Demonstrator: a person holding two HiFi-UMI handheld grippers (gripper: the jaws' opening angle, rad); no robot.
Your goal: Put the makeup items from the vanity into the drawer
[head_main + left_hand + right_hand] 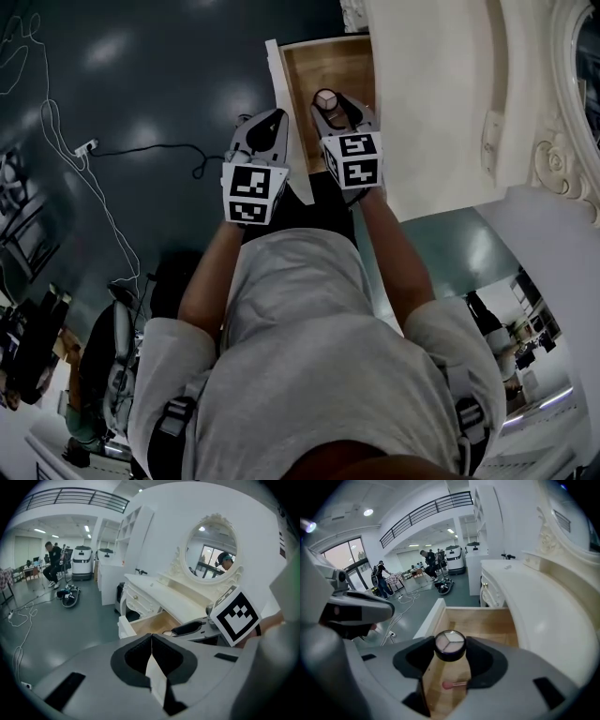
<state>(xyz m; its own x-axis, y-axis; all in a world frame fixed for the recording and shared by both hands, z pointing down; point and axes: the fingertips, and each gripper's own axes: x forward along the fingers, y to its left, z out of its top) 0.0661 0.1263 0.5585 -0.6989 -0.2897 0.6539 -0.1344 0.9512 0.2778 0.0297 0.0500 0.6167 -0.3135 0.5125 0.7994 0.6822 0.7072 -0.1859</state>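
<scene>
A round black compact (450, 645) with three pale shades sits between the jaws of my right gripper (450, 654), which is shut on it. It hangs over the open wooden drawer (487, 620) of the white vanity (543, 602). A small pink-tipped stick (452, 684) lies on the drawer floor below it. In the head view the compact (325, 98) and right gripper (330, 108) are above the drawer (323, 61). My left gripper (270, 122) is just left of the drawer's front, shut with nothing in it. Its jaws (151, 651) meet in the left gripper view.
The vanity top (168, 595) and its oval mirror (211, 550) stand to the right. A cable (141, 150) runs across the dark floor on the left. People and a white machine (83, 563) are far back in the hall.
</scene>
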